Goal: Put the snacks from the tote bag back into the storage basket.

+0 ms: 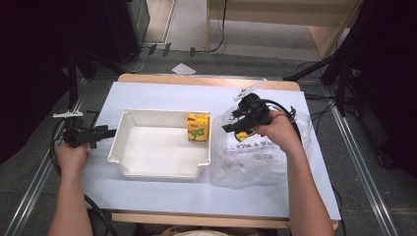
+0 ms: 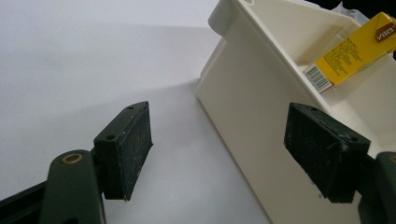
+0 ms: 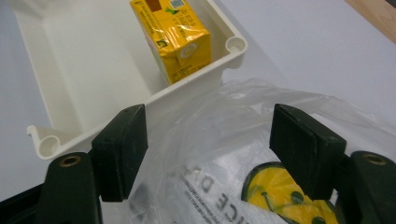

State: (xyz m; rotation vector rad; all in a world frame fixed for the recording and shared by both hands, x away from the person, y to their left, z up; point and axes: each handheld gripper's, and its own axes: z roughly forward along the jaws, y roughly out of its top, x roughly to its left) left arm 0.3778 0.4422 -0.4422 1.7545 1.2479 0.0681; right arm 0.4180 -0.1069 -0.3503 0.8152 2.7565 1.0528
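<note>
A white plastic tray (image 1: pixel 129 147) sits mid-table, with a yellow drink carton (image 1: pixel 197 127) standing in its far right corner. The carton (image 3: pixel 175 35) also shows past the tray wall (image 3: pixel 140 100) in the right gripper view. A clear plastic bag (image 1: pixel 255 157) with printed text and something yellow inside lies right of the tray. My right gripper (image 1: pixel 227 127) hovers over the bag (image 3: pixel 224 154), jaws open, nothing between them. My left gripper (image 1: pixel 109 132) is open just outside the tray's left wall (image 2: pixel 252 107), holding nothing; the carton (image 2: pixel 355 51) shows beyond that wall.
The table has a pale blue-white top (image 1: pixel 162 93) with wooden edges. A small white tool (image 1: pixel 250 90) lies at the far right of the table. Black stands and cables surround the table on the floor.
</note>
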